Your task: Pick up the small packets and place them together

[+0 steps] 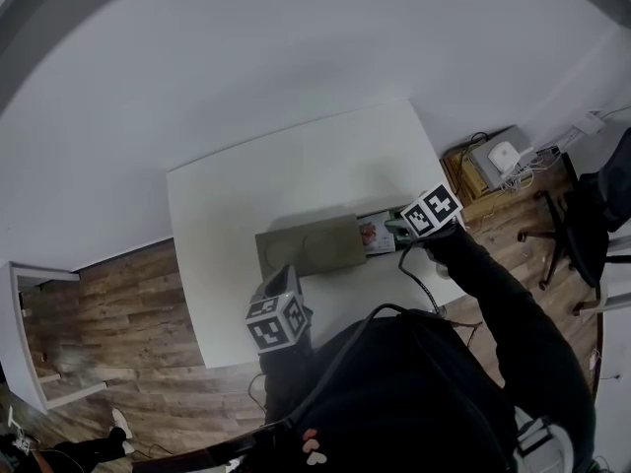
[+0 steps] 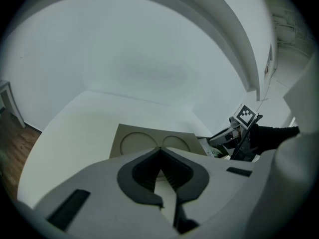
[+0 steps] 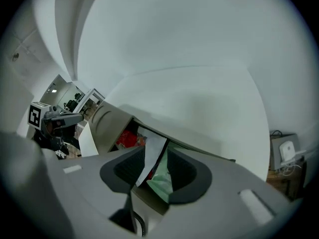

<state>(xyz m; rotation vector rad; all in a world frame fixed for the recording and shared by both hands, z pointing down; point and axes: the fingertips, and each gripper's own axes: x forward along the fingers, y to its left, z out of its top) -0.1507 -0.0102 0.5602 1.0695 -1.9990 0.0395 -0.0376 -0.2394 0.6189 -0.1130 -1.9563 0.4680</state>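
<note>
Right tongs (image 3: 155,149) apart around white packet (image 3: 150,156); left tongs (image 2: 160,151) together, empty

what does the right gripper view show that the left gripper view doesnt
Only the right gripper view: a red packet, and a white packet and green packet between its open jaws. Only the left gripper view: both round recesses of the tan tray, and its own shut, empty jaws. Both: the white table, the tray, and the opposite gripper (left gripper, right gripper).

Left gripper (image 1: 283,276) jaws together; right gripper (image 1: 394,231) tilted down, jaws apart
</note>
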